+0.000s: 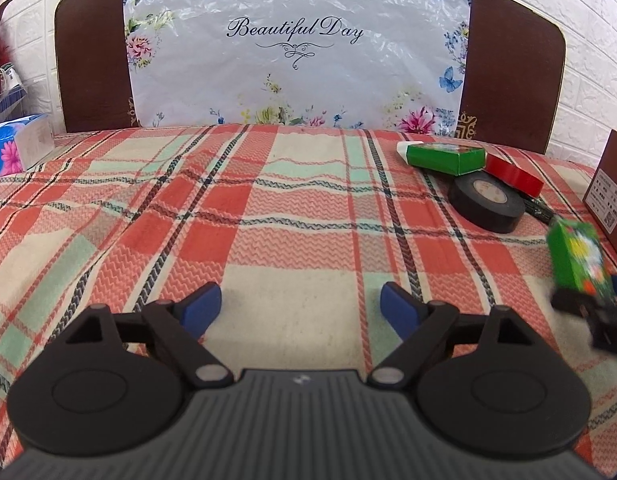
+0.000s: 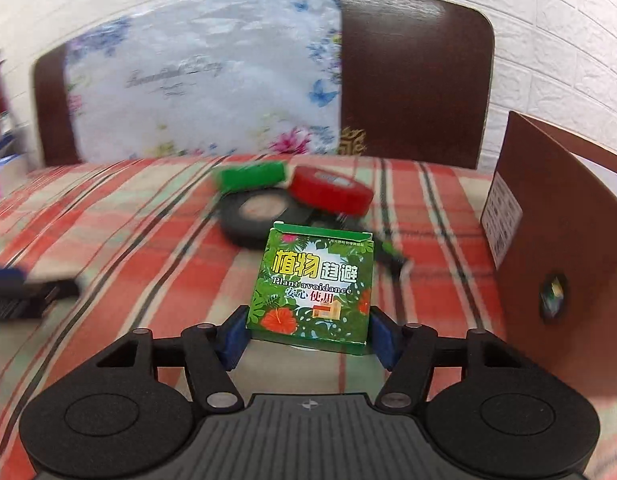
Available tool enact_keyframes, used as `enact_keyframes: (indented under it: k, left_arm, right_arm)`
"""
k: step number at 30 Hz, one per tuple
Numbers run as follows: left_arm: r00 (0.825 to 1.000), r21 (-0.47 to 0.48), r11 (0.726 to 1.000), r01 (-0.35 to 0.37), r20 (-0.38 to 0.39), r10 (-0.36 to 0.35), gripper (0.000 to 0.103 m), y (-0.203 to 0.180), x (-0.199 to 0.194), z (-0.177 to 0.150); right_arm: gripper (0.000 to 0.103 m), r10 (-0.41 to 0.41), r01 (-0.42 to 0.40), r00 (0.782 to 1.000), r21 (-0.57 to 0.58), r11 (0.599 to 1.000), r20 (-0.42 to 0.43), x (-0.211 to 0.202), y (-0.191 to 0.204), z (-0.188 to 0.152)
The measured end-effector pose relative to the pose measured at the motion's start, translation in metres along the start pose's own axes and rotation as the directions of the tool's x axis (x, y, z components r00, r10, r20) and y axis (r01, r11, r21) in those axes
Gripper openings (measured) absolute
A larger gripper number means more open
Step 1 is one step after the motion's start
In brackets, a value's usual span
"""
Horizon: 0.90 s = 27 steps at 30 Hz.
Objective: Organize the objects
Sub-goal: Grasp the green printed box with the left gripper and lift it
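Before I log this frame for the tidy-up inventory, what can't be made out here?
- Brown cardboard box: cut off by the right edge in both views; its inside is hidden, its label too small.
- Thin dark object beside the black tape roll: mostly covered by the rolls.
- Green box at the back: blurred in the right wrist view.
- Right gripper holds the green leaf-print box; its back is unseen.

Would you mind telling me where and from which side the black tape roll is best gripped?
Grip the black tape roll across its outer wall, coming from above on its near left side. It lies flat, and that side looks bare; the green box and red tape roll crowd its far edge. The open left gripper is free, probably the better choice.
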State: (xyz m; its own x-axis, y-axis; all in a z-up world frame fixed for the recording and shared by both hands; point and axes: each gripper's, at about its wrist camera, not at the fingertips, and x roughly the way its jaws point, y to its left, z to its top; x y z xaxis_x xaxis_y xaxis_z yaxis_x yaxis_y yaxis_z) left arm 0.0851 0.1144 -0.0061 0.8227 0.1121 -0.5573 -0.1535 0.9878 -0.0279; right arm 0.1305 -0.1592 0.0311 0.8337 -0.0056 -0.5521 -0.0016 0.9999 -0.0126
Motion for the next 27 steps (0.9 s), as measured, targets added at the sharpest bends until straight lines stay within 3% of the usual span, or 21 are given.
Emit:
enact_keyframes:
  k: [9, 11, 14, 17, 20, 25, 27]
  left_arm:
    - [0.999, 0.084, 0.996, -0.024, -0.028, 0.026, 0.089, -0.016, -0.009, -0.001]
    - [0.999, 0.110, 0.994, 0.011, -0.044, -0.006, 0.089, -0.028, -0.020, -0.004]
    - [0.989, 0.125, 0.984, 0.127, -0.088, -0.117, 0.088, -0.051, -0.041, -0.011]
    - [0.967, 0.129, 0.961, 0.243, -0.105, -0.231, 0.088, -0.074, -0.066, -0.012]
    - [0.926, 0.083, 0.932, 0.353, -0.170, -0.336, 0.087, -0.093, -0.079, -0.009]
    - [0.869, -0.007, 0.911, 0.412, -0.296, -0.396, 0.078, -0.118, -0.073, -0.011]
    - [0.861, -0.029, 0.914, 0.404, -0.327, -0.390, 0.078, -0.124, -0.070, -0.015]
  right_arm:
    - [0.060, 0.040, -0.041, 0.999, -0.019, 0.999, -0.018, -0.090, -0.006, -0.059]
    - [0.063, 0.038, -0.038, 0.999, -0.018, 0.999, -0.013, -0.095, -0.006, -0.063]
    - [0.067, 0.039, -0.039, 0.999, -0.010, 0.999, -0.018, -0.095, -0.007, -0.062]
    - [0.071, 0.042, -0.042, 0.999, -0.024, 0.999, -0.016, -0.096, -0.006, -0.064]
    - [0.072, 0.051, -0.052, 0.999, -0.022, 0.998, -0.014, -0.098, -0.008, -0.066]
    - [0.073, 0.058, -0.059, 0.998, -0.018, 0.998, -0.011, -0.100, -0.011, -0.069]
    - [0.075, 0.061, -0.062, 0.998, -0.013, 0.998, -0.011, -0.099, -0.012, -0.068]
